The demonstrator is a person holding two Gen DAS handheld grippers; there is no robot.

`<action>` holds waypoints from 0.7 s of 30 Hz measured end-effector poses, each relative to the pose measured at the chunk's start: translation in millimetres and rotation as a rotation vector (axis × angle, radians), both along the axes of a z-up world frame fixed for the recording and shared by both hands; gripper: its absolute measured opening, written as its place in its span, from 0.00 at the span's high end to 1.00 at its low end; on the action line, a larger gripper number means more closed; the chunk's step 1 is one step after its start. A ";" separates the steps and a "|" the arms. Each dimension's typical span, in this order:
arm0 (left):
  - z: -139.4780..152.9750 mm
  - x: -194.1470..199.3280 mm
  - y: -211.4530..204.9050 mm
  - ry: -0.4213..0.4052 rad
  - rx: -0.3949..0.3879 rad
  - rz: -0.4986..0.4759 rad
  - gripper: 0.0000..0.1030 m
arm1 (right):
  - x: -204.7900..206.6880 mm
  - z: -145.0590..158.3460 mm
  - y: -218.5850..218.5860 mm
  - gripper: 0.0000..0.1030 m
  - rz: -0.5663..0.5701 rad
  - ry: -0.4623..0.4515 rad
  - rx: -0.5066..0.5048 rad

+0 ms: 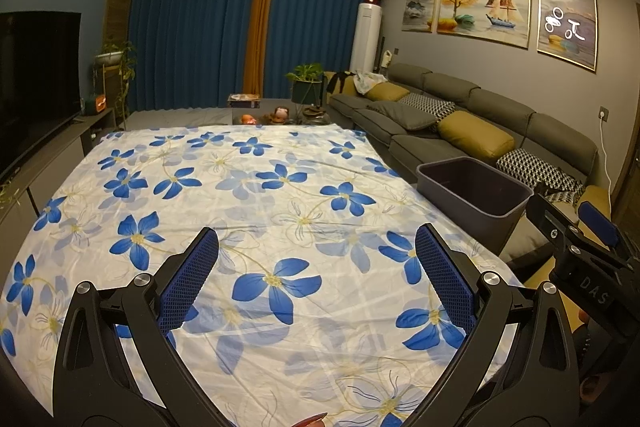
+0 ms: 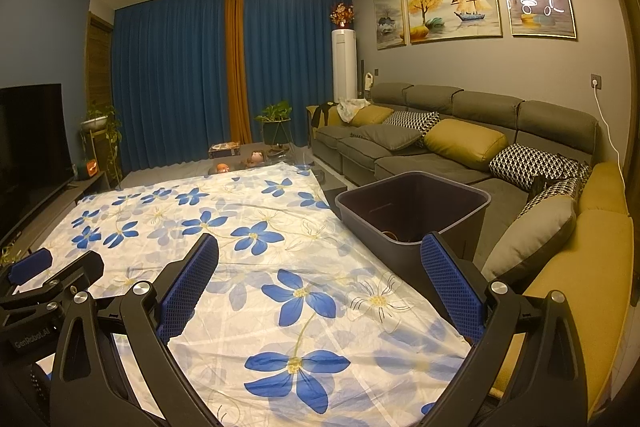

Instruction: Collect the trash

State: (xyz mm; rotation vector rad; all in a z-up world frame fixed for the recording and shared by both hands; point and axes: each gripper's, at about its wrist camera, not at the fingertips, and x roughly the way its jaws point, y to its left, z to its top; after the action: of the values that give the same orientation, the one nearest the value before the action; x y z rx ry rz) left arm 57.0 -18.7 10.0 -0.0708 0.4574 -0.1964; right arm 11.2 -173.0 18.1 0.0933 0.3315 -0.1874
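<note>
The dark grey bin (image 2: 414, 211) stands at the right edge of the bench, against the sofa (image 2: 460, 147). Its rim is open; a small brownish object lies at its bottom, too dim to identify.

The bench is covered by a white cloth (image 1: 256, 203) printed with blue flowers. No loose item shows on the cloth in either view.

Left claw (image 1: 316, 275): released, blue-padded fingers spread wide, nothing between them, held over the near end of the cloth. Its body, seen from the right wrist view, reads "GenRobot.AI".

Right claw (image 2: 320, 281): released, fingers spread wide, nothing between them, held over the near right part of the cloth, with its right finger in front of the bin's near rim. Its body, seen from the left wrist view, carries the letters "DAS".

Beyond the far edge: blue curtains (image 1: 192, 27), a television (image 1: 36, 75) to the left, three framed pictures (image 2: 452, 3) above the sofa.
</note>
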 end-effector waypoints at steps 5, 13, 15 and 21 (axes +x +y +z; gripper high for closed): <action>1.0 -0.2 -0.1 0.001 0.000 0.000 0.06 | 0.5 1.5 -0.5 0.05 0.000 -0.003 -0.003; 1.8 -0.7 -0.1 -0.001 0.000 -0.002 0.06 | 1.1 1.8 -0.9 0.05 0.001 -0.004 -0.001; 2.2 -1.0 -0.5 -0.001 0.000 -0.001 0.06 | 1.3 1.9 -0.6 0.05 0.001 -0.004 -0.003; 2.8 -0.5 -0.6 -0.001 -0.001 -0.002 0.06 | 1.0 1.9 -0.6 0.05 0.001 -0.005 -0.002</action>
State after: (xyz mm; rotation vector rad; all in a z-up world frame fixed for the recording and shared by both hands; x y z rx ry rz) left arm 56.5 -19.3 12.8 -0.0709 0.4563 -0.1981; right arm 12.2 -173.6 19.9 0.0919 0.3267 -0.1864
